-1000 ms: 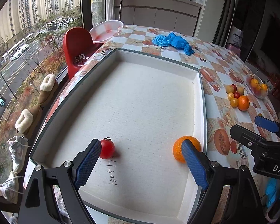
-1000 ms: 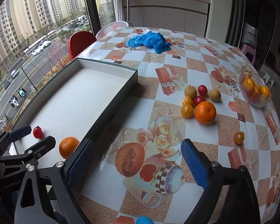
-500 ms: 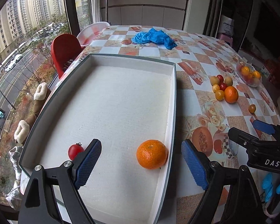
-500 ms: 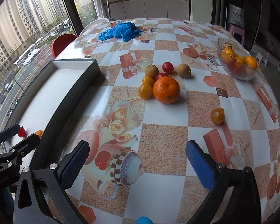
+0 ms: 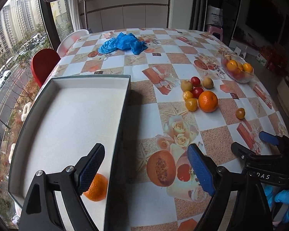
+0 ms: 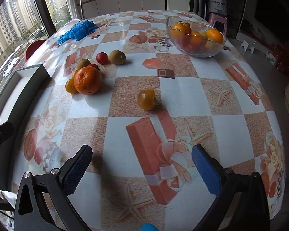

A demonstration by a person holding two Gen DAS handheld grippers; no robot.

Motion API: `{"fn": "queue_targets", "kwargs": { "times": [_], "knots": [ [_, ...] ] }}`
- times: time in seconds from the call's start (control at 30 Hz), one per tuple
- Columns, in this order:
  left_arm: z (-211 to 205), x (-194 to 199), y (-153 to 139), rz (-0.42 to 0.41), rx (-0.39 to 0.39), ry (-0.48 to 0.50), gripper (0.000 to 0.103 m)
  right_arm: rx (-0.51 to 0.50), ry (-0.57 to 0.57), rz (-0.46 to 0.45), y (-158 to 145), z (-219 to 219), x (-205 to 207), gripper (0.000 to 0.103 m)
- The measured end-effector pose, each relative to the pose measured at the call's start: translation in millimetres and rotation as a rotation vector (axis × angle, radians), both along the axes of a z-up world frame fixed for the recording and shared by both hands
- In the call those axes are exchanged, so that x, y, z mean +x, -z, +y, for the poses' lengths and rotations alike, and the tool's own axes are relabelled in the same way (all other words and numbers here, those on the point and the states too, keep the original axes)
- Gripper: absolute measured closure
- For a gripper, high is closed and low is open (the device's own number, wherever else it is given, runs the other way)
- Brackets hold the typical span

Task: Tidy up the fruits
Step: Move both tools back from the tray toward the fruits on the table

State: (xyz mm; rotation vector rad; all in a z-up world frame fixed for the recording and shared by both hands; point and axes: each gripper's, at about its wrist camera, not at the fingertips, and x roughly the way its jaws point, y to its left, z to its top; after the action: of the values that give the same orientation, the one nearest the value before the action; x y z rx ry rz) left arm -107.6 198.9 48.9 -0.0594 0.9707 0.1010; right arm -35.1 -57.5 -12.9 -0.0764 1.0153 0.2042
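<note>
Table (image 5: 148, 115) with patterned cloth filled both views. Tray (image 5: 117, 134), left half of left view, held one orange (image 5: 98, 188) at its lower right corner, behind the left finger. Glass bowl (image 6: 195, 36), upper right of right view, held more fruit. Loose cluster (image 6: 90, 71), upper left of right view: big orange, kiwis, red and yellow tomatoes; one yellow tomato (image 6: 146, 99) sat alone at centre. Left gripper (image 5: 146, 165) spread, empty, straddling tray wall. Right gripper (image 6: 142, 167) spread, empty, over bare cloth. Step judged: reaching for next fruit. Next move: right gripper forward over lone tomato, gentle close. Blue gloves (image 5: 123, 43) far off; nothing blocked.
</note>
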Motion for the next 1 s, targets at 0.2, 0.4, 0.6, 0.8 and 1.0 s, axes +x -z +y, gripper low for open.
{"fn": "queue_targets", "kwargs": {
  "times": [0.2,0.4,0.6,0.8,1.0],
  "knots": [
    [-18,33,12,0.035,-0.019,0.003,0.015,-0.004,-0.033,-0.032,1,-8,-2,0.0],
    [-27,56,28,0.059,0.002,-0.004,0.015,0.004,-0.077,-0.088,3,-10,-10,0.001],
    [-40,67,36,0.059,0.024,0.033,0.015,0.002,-0.1,-0.067,3,-11,-4,0.0],
    [-44,82,42,0.06,0.015,0.014,0.015,0.001,-0.1,-0.044,2,-10,12,0.0],
    [-44,94,45,0.054,0.013,0.005,0.018,0.0,-0.092,-0.04,1,-5,30,0.0]
  ]
}}
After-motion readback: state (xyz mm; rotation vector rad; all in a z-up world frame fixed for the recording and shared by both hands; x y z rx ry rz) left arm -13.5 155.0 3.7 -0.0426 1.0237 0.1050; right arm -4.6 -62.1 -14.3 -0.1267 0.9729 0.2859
